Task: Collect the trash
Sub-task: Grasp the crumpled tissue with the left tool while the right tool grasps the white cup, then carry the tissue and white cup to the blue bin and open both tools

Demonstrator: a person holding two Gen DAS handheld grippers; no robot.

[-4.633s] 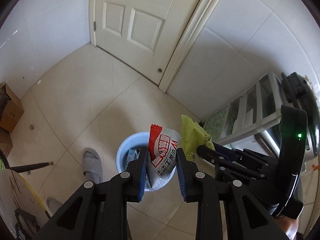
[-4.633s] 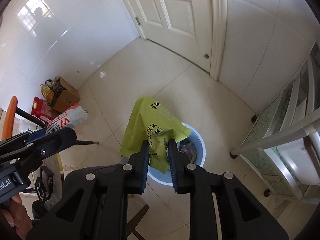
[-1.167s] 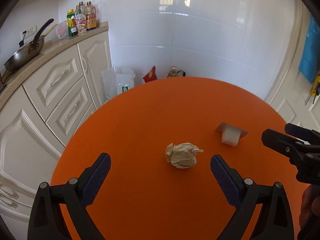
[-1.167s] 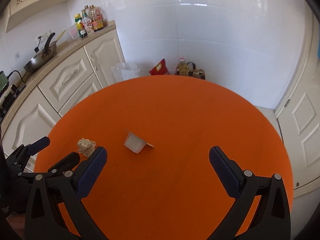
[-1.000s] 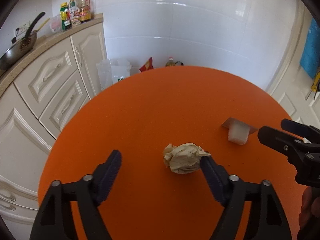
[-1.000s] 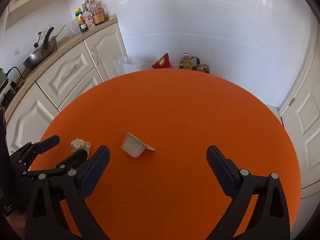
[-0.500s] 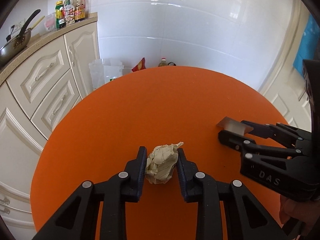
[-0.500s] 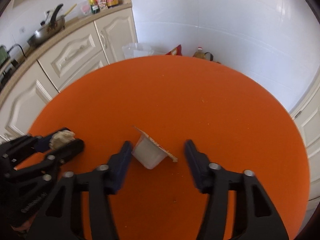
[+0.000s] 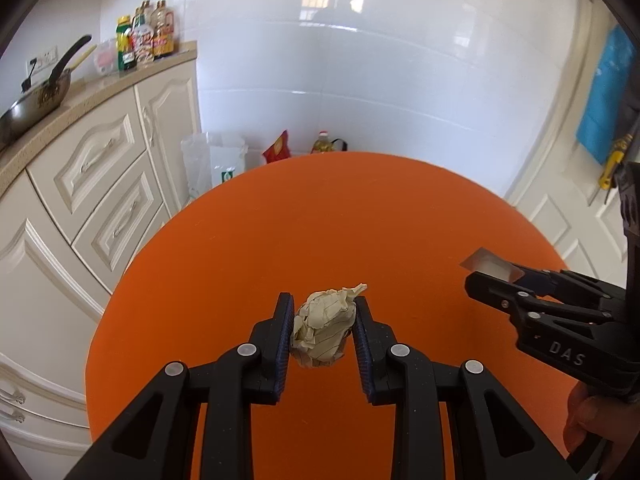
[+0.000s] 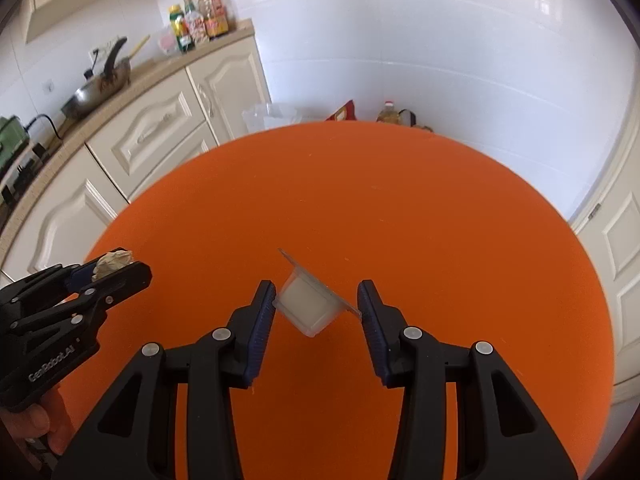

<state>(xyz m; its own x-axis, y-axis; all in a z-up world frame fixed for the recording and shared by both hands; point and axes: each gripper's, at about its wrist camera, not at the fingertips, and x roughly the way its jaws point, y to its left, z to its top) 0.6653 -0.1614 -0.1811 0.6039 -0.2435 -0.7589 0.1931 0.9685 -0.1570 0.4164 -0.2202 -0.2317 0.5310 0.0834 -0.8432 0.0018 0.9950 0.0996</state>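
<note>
Paper, crumpled into a beige ball (image 9: 325,328), sat clamped between the blue-padded fingers of the left claw (image 9: 322,334), which had narrowed onto it from both sides above the round orange surface (image 9: 320,216). From the right wrist view the same ball (image 10: 113,262) poked out past the tips of the left claw (image 10: 116,270), near the left edge of the orange surface (image 10: 400,208).

To the right of the paper ball, the small translucent white plastic cup (image 10: 308,304) with its peeled foil lid lay tilted between the fingers of the right claw (image 10: 318,308). That claw was at a middling width, its left pad against the cup's side and its right pad touching the rim's corner. In the left wrist view only the cup's lid end (image 9: 490,265) showed beyond the right claw (image 9: 496,280).

Behind the orange surface stood cream cabinets (image 9: 100,184) with a pan (image 9: 36,96) and bottles (image 9: 146,38) on top, and a white tiled wall (image 9: 380,92).
</note>
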